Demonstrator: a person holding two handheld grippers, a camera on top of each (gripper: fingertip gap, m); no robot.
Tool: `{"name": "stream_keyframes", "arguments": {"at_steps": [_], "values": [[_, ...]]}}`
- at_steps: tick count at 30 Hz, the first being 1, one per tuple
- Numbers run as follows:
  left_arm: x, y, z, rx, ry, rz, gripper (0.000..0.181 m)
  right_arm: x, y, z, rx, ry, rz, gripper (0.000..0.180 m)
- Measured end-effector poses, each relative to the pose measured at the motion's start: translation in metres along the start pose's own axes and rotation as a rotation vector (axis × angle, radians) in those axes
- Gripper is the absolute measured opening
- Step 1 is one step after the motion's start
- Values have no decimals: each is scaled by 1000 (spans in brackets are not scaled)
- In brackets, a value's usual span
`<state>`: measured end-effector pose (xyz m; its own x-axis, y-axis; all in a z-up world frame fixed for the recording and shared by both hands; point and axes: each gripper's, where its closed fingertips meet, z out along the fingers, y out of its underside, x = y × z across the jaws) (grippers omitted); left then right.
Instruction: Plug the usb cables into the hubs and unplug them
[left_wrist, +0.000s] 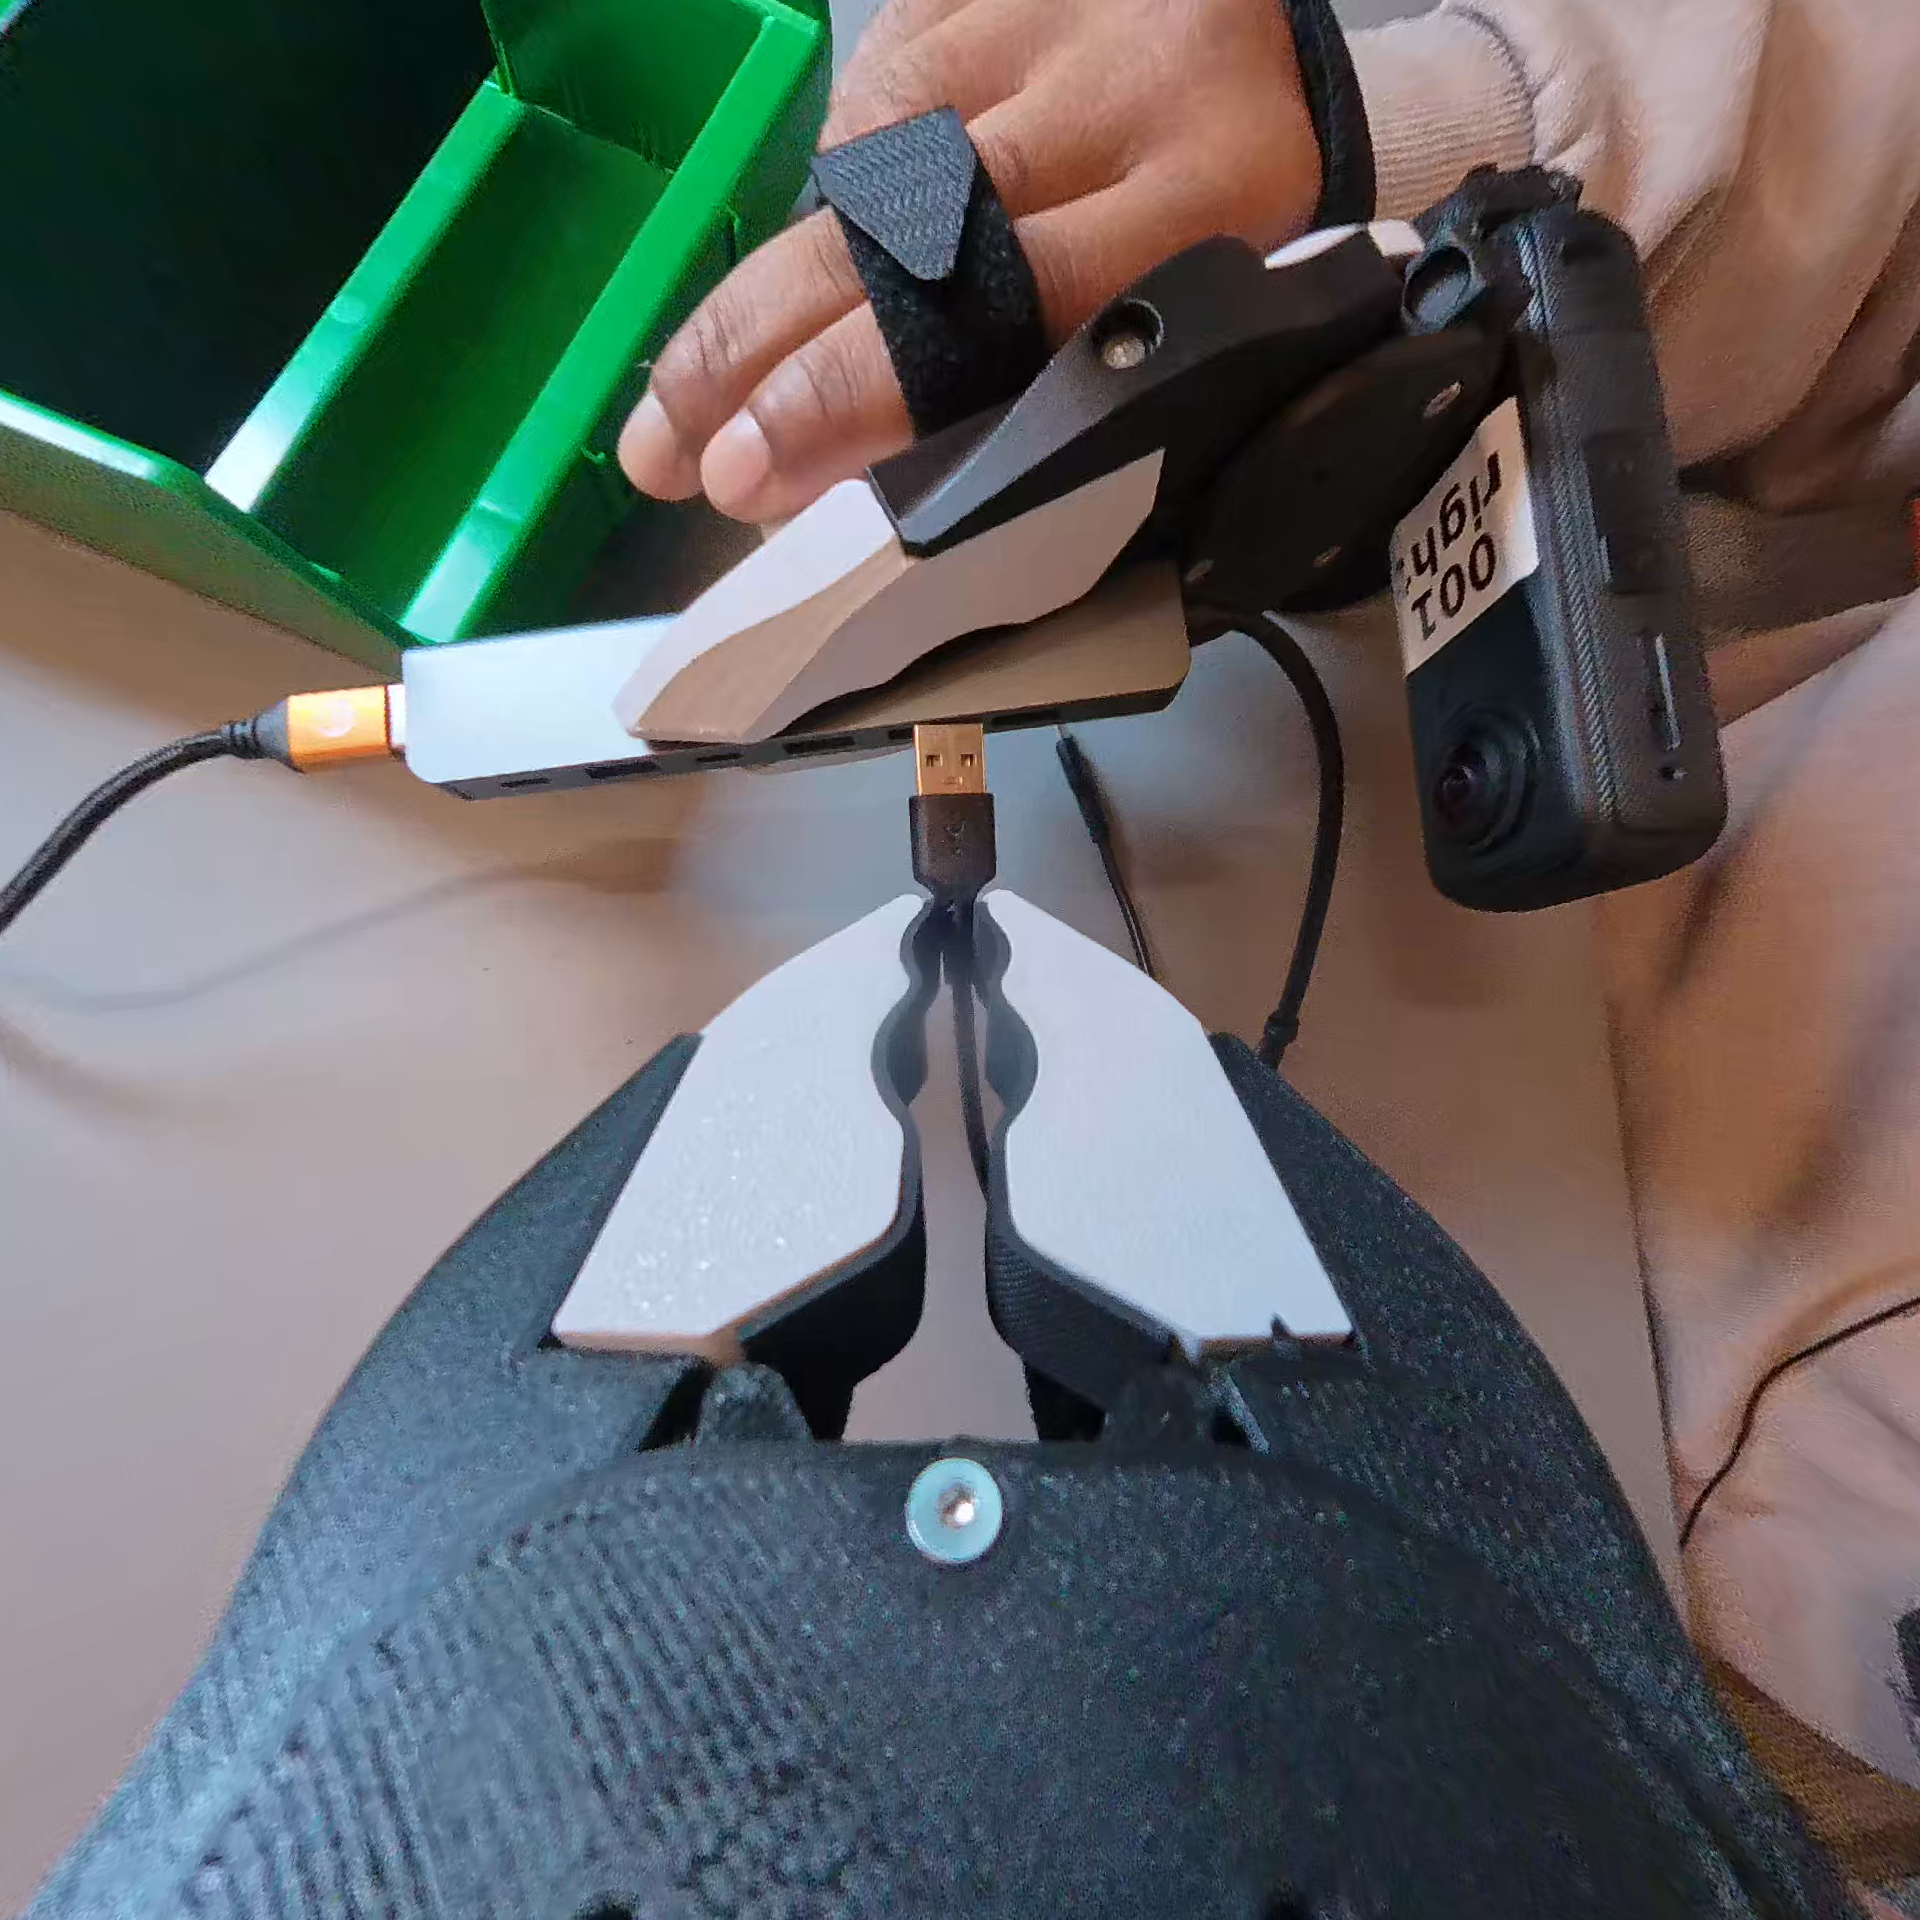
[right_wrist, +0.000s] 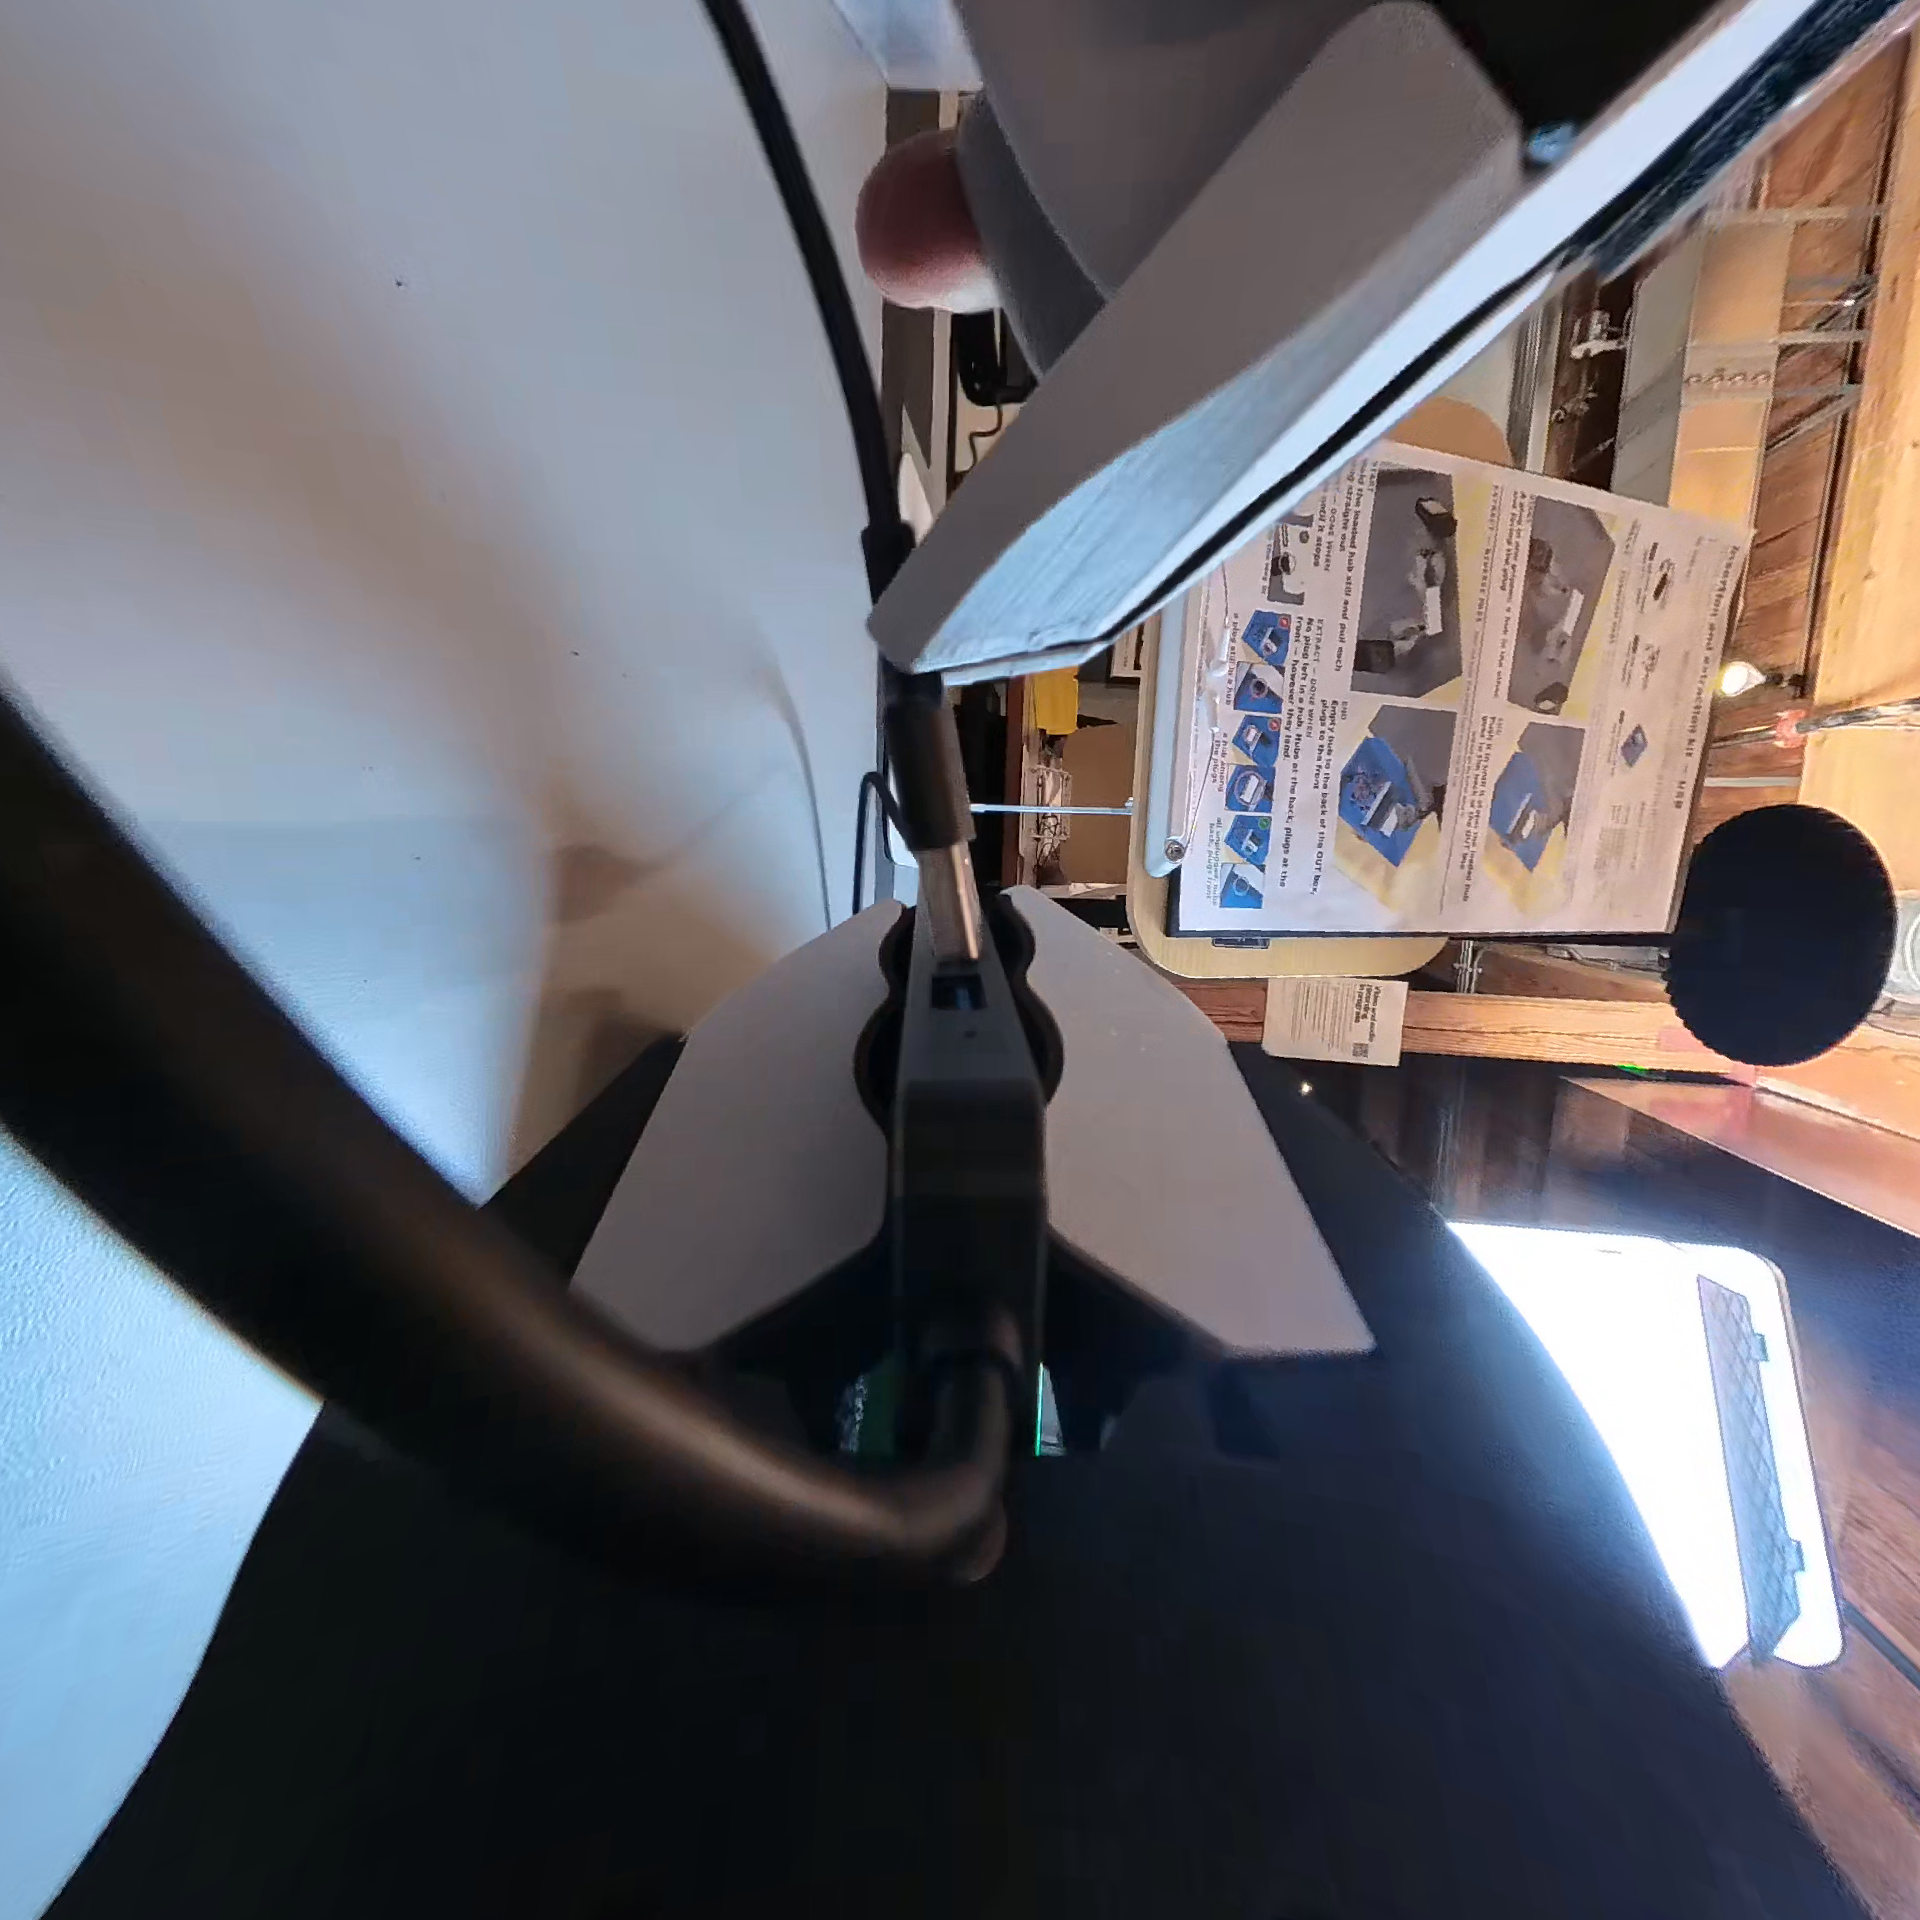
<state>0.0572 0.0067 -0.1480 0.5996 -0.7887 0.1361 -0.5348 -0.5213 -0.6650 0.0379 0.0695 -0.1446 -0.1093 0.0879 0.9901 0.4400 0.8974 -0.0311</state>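
**Gold-tipped plug lined up at the hub's edge**

Green plastic bin (left_wrist: 312, 343) sits at the far left on the beige counter (left_wrist: 364, 987), its dividers open to the camera. Just right of it an orange-collared cable (left_wrist: 338, 727) is seated in the left end of the silver hub (left_wrist: 520, 696), whose long axis runs left to right. The right gripper (right_wrist: 961, 935) has its fingers pinched on the hub's right half, holding it edge-on with the port row facing the left wrist camera. Below, the left gripper (left_wrist: 951, 904) has its fingers pressed together on the black USB plug (left_wrist: 951, 821); its long axis runs crosswise to the hub, metal tip pointing straight at a port, just touching the edge. A hand (left_wrist: 935, 260) rests above.
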Motion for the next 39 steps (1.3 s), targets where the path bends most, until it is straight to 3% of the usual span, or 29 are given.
{"name": "stream_keyframes", "arguments": {"at_steps": [17, 24, 34, 39], "values": [[3, 14, 11, 2, 152, -149, 6, -16, -5, 1, 18, -45, -68, 15], [-2, 19, 17, -46, 84, -114, 6, -30, -11, 3, 23, -77, -123, 14], [-2, 6, 10, 77, 115, -101, 7, -24, -32, -7, 138, -68, -30, 14], [2, -10, -6, 174, 156, -119, 6, 2, -23, -9, 99, -13, 79, 16]]}}
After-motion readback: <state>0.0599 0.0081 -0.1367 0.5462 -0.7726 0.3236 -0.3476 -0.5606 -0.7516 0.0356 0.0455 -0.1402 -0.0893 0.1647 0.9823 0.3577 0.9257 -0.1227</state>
